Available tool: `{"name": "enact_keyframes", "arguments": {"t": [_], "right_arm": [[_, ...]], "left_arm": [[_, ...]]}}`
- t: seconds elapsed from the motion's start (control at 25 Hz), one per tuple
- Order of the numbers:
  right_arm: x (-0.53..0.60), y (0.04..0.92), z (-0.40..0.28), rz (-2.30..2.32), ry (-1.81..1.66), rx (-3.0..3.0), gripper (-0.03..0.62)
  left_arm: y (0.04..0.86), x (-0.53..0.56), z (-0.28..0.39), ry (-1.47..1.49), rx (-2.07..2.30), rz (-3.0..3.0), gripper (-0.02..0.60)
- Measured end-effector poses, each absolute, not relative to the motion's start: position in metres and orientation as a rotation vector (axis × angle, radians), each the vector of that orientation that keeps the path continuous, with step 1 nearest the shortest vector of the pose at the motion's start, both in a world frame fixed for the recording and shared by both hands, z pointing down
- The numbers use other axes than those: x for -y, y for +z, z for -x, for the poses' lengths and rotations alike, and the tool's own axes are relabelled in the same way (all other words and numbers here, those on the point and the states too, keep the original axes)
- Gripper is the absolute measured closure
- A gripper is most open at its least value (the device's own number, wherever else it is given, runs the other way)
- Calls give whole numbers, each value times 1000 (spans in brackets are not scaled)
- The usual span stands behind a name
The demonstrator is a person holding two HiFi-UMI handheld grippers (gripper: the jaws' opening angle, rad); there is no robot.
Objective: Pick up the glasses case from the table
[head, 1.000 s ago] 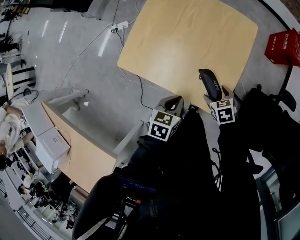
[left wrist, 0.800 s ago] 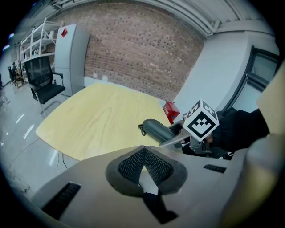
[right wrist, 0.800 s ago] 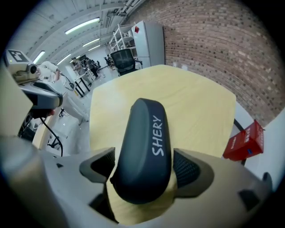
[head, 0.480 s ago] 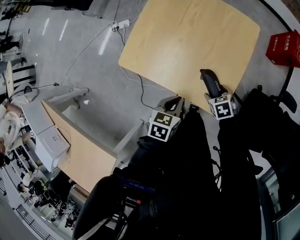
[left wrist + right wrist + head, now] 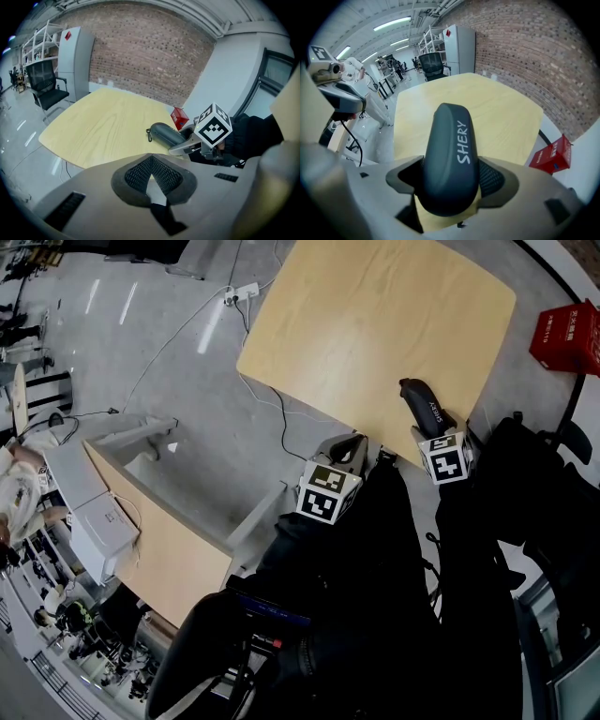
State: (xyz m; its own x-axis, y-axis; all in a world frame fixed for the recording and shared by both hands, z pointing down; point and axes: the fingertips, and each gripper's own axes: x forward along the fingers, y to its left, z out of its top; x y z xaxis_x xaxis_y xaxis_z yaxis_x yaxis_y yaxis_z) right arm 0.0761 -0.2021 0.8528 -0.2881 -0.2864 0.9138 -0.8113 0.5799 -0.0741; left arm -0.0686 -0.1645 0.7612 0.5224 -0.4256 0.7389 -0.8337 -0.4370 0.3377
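Note:
A dark grey glasses case printed SHERY lies on the light wooden table, near its front edge. My right gripper points steeply down over the case's near end. The case lies lengthwise between the jaws, which are closing around it while it still rests on the tabletop. My left gripper hovers just off the table's front edge, left of the case, its pads together and holding nothing. The left gripper view shows the case with the right gripper's marker cube beside it.
A red box stands on the floor beyond the table's right side. A cable and power strip lie on the floor to the left. A second wooden desk with a white box is at lower left.
The right gripper has shifted only slightly around the case. The left gripper and the case have stayed in place.

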Motion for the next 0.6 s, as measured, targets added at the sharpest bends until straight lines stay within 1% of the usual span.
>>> {"name": "enact_keyframes", "arguments": {"t": [0.24,0.6], "right_arm": [[211,808,-77,-977,605,1915,235],[220,717,-71,-1127,493,2071,240]], "left_arm": [[741,168,64,728,1036,-2097,581],[692,186,56,676,1102,-2193,581]]}}
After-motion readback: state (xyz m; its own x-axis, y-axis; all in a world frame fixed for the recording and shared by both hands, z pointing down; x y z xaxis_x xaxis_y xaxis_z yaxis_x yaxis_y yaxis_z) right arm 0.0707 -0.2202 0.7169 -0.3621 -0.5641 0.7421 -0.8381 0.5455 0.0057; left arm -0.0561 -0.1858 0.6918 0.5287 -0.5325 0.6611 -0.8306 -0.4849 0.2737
